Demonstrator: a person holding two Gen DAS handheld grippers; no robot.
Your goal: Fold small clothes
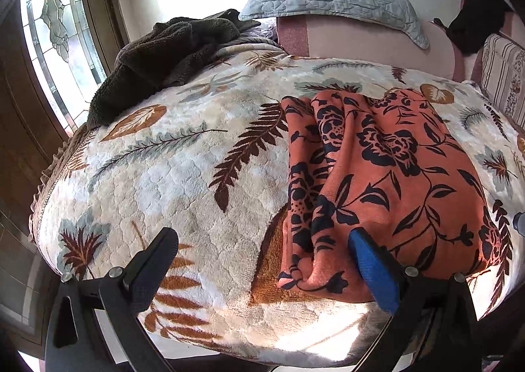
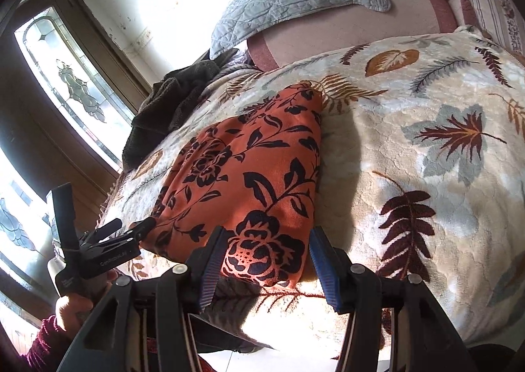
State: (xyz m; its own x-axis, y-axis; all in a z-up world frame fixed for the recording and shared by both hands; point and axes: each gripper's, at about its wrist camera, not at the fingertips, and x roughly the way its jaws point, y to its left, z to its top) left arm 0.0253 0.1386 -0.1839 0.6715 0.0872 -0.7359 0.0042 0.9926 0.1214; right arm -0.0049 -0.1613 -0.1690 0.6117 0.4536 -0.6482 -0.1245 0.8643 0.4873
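An orange garment with a black flower print (image 1: 387, 175) lies folded on the leaf-patterned blanket (image 1: 183, 175), near the front edge. My left gripper (image 1: 262, 240) is open at the garment's near left corner, its blue-padded finger (image 1: 370, 270) resting on or just above the cloth; I cannot tell which. In the right wrist view the garment (image 2: 249, 175) lies ahead, and my right gripper (image 2: 267, 240) is open, its jaws either side of the near right corner. The left gripper (image 2: 131, 234) shows there at the left, a hand holding it.
A dark brown fleece (image 1: 164, 56) is heaped at the blanket's far left. A grey quilted pillow (image 1: 331, 1) and a pink cushion (image 1: 367, 40) lie behind. A black item (image 1: 475, 20) sits at far right. A glass-panelled door (image 1: 55, 30) stands left.
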